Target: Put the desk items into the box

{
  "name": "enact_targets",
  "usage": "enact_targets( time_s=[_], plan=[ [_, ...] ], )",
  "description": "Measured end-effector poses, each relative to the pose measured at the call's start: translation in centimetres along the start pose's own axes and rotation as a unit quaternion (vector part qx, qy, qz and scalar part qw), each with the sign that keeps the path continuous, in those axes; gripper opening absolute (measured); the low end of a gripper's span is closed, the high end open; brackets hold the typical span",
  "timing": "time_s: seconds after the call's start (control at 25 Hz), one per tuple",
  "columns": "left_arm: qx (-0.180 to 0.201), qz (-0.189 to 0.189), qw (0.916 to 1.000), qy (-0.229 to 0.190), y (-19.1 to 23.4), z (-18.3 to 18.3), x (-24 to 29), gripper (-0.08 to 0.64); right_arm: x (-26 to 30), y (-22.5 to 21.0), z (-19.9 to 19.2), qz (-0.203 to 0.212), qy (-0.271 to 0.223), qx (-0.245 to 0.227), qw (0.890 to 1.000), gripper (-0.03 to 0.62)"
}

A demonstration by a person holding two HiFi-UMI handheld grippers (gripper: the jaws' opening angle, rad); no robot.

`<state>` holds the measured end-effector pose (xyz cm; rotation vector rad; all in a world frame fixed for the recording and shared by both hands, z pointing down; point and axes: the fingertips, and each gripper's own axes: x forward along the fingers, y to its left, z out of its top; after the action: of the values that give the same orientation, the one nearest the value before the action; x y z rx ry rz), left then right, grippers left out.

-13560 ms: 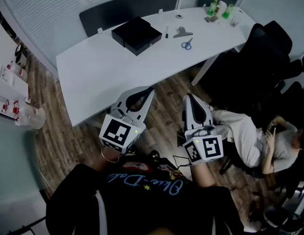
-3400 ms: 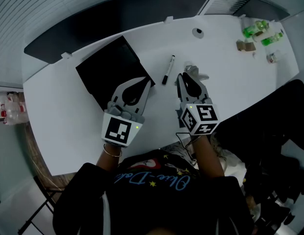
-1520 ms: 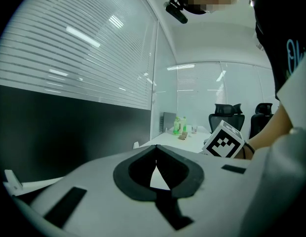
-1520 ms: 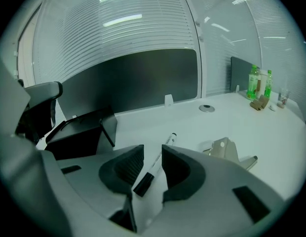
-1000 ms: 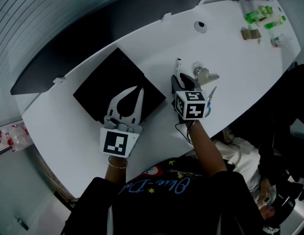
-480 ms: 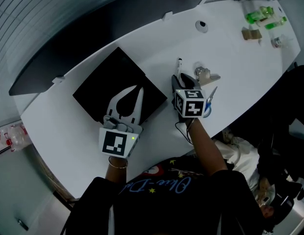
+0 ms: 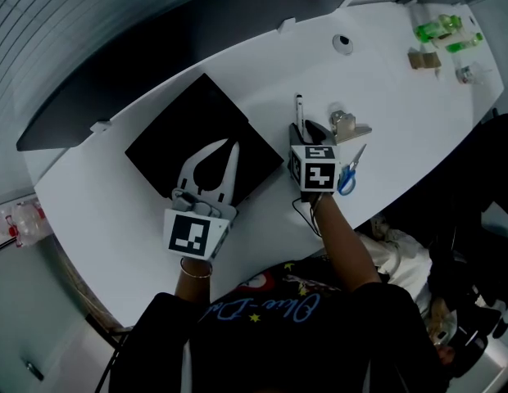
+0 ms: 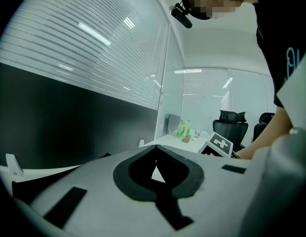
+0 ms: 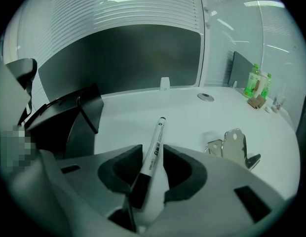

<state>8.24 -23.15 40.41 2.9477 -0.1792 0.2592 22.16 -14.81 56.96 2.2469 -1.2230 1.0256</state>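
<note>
1. Two grippers were over the white bench (image 7: 115, 219). The R gripper (image 7: 306, 126) had its fingers spread and had just been opening. The pen (image 7: 299, 107) lay btwn them on the bench, not pinched. The L gripper (image 7: 231, 146) had its fingers clenched tip to tip on nothing, above the black box (image 7: 188, 133).
2. Task items: the pen, clip (image 7: 350, 126) and scissors (image 7: 349, 173) all lay on the bench to the right of the box. None was seen inside it.
3. Risk: the pen ran at a slant btwn the R fingers. Closing could catch it off-centre, so it might swivel or roll out. Probable cause: a smooth round barrel and an angled approach.
4. Risk: the clip sat just beside the R gripper, so a sideways drift could knock it.
5. Risk: from the head view the box top looked flat & dark, and I couldn't tell whether it was open. If lidded, a dropped pen would land on the lid.
6. Views:
   - Only the R gripper view showed the pen (image 9: 157, 137) lying loose btwn the pads; in the head view the marker cube hid that.
   - Only the head view showed the scissors.
   - The L gripper view showed the closed tips (image 8: 155, 147) but not the box below.
</note>
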Motion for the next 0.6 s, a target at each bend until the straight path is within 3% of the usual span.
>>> enact_targets(
  time_s=[0.28, 0.6],
  plan=[
    [0.007, 0.001, 0.9999, -0.009, -0.07, 0.26, -0.37, 0.008, -0.13, 0.47, 0.04, 0.009, 0.005, 0.017, 1.0, 0.078],
    [0.02, 0.004, 0.9998, 0.008, -0.61, 0.35, -0.35, 0.008, -0.49, -0.23, 0.04, 0.014, -0.01, 0.025, 1.0, 0.075]
  ],
)
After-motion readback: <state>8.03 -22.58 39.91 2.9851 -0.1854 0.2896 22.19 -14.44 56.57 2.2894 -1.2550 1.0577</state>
